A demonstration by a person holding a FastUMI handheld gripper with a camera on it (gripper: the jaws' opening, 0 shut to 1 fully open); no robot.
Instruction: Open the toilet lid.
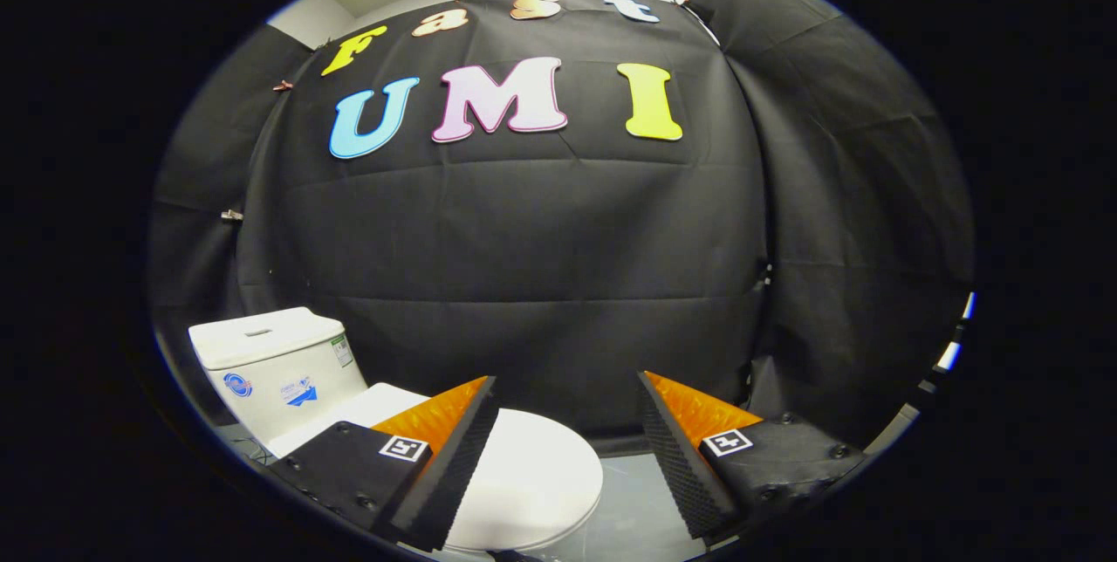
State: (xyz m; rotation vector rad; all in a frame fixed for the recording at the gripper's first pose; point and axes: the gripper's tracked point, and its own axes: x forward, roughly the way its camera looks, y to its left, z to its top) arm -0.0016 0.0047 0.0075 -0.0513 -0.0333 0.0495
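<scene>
Still unopened: the lid (532, 475) is seen lying flat on the toilet, so the task is judged barely begun.
Below and partly under the left finger the lid is found, with the tank (275, 361) beyond it; the gripper (567, 448) is held above with jaws spread wide, nothing gripped, and the approach, catching the lid's edge and lifting remain.

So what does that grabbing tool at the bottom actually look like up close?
The gripper is a hand-held two-finger tool with wedge-shaped fingers whose inner faces are ribbed. Each finger sits on a dark, screw-fastened mount carrying a small square black-and-white marker. Its fingers stand open, above the closed white toilet lid.
</scene>
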